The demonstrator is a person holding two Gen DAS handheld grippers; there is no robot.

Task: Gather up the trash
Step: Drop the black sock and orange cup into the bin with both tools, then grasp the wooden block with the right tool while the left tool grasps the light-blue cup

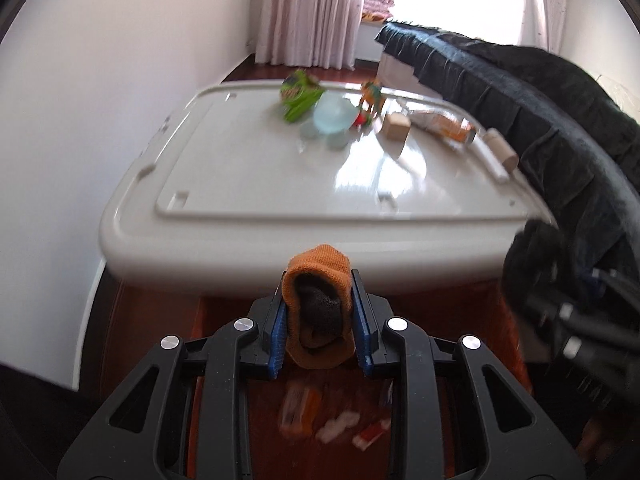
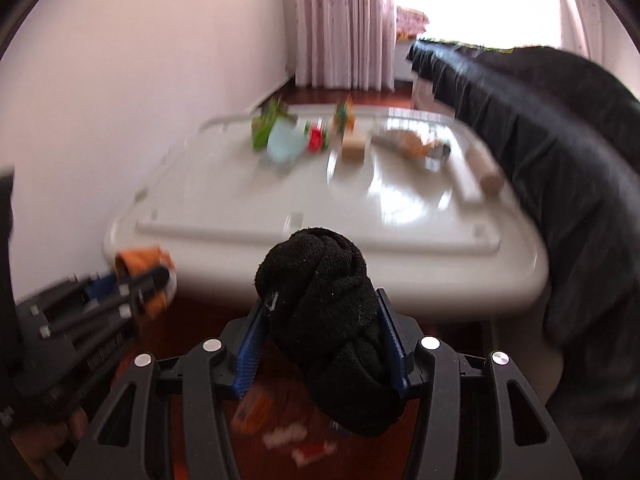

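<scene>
My left gripper [image 1: 319, 312] is shut on an orange sock [image 1: 318, 272] with a dark inside, held just before the near edge of a white plastic lid [image 1: 248, 184]. My right gripper [image 2: 322, 332] is shut on a knotted black sock [image 2: 324, 320]. The left gripper [image 2: 132, 284] with its orange sock [image 2: 138, 260] also shows at the left of the right wrist view. On the lid's far part lie a green wrapper [image 1: 298, 94], a pale blue bag [image 1: 332, 114], a cardboard box [image 1: 395, 125], a clear packet [image 1: 440, 122] and a cardboard tube [image 1: 502, 149].
Several small wrappers [image 1: 336, 426] lie blurred on the red-brown floor [image 1: 224, 320] below both grippers. A dark blanket-covered sofa [image 1: 560, 132] runs along the lid's right side. A white wall [image 1: 80, 120] stands at the left, with curtains [image 1: 308, 12] and a bright window behind.
</scene>
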